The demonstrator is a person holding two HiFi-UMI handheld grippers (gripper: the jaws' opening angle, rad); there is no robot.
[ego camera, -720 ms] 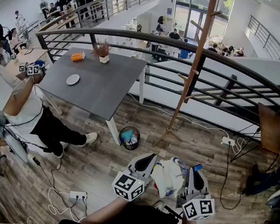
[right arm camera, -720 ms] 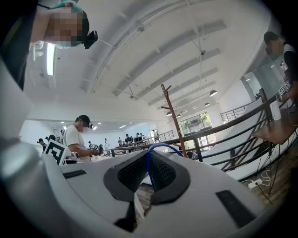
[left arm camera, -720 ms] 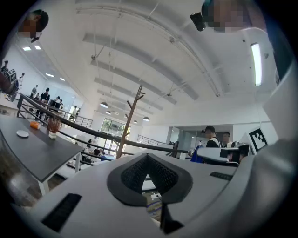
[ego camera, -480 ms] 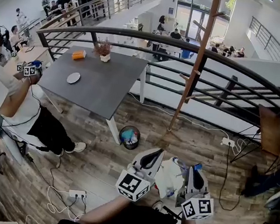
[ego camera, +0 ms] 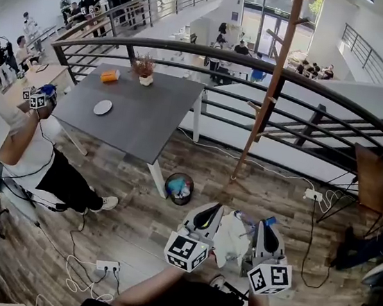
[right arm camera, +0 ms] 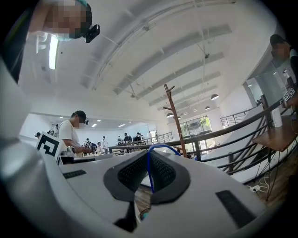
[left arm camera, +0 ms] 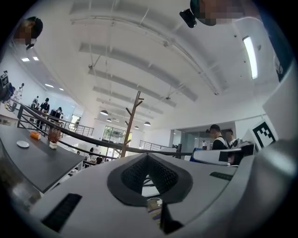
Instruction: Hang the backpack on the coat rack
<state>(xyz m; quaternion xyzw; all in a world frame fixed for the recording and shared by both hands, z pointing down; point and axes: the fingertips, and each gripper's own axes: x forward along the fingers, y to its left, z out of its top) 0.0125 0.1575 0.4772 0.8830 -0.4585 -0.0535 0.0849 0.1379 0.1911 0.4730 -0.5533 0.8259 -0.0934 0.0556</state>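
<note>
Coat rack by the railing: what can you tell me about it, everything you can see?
The coat rack is a tall, slim pole that looks like reddish-brown wood, with short pegs angled upward. It stands on the plank floor in front of the dark railing, right of the grey table. Nothing hangs on it.

The left tongs (ego camera: 205,217) and the right tongs (ego camera: 265,235) are light grey plastic with black ribbed pads (left arm camera: 132,176); each carries a white cube (ego camera: 186,252) with black square markers.
</note>
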